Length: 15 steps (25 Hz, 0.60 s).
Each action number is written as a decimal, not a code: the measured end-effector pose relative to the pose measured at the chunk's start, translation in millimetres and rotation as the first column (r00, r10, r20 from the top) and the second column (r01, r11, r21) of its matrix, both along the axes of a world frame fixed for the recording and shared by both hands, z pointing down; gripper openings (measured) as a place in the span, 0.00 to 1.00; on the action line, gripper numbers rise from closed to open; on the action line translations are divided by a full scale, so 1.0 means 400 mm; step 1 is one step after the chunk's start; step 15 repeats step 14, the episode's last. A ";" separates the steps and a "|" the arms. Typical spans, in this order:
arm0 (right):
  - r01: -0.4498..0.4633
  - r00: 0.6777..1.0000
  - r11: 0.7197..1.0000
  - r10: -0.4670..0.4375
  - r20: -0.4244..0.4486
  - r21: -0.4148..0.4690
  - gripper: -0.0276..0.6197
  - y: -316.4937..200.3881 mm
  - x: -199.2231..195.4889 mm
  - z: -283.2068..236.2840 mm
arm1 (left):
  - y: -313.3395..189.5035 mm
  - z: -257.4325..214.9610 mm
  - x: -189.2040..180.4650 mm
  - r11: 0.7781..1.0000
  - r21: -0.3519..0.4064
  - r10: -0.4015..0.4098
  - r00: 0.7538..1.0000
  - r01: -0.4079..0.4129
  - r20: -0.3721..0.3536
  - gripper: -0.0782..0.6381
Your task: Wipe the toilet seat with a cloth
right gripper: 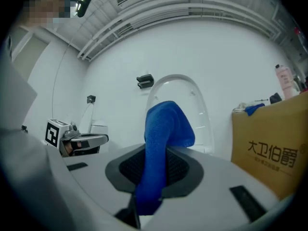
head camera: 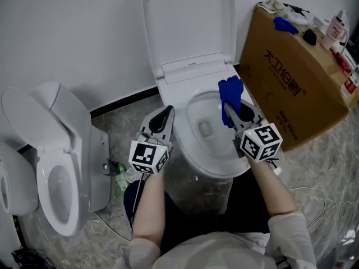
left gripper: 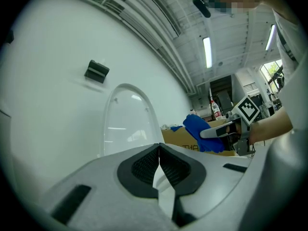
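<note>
Pinched by only a fold in the right tool [right gripper: 153, 173], the cloth [right gripper: 162, 129] could slip into the bowl [head camera: 205, 123] below it while wiping; the left tool [left gripper: 159, 163] is closed, empty.

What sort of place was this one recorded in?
Probably a workshop or lab mock-up, not a real bathroom: a white ceramic toilet with raised lid and a second white toilet stand beside a brown cardboard box, under an open industrial ceiling with strip lights.
</note>
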State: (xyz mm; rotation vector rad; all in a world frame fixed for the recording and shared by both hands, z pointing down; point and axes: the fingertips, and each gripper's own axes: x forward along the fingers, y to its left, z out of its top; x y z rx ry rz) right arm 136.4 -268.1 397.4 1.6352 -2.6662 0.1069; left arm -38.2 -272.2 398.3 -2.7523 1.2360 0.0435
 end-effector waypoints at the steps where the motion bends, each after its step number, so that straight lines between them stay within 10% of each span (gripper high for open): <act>1: -0.009 1.000 1.000 0.010 -0.004 0.009 0.15 0.007 0.003 -0.002 | 0.003 0.001 0.005 1.000 0.005 0.003 1.000 -0.003 0.004 0.12; 15: -0.057 0.998 0.997 0.058 -0.029 0.049 0.15 0.048 0.010 0.002 | 0.008 0.014 0.029 1.000 0.000 0.027 1.000 -0.027 -0.013 0.12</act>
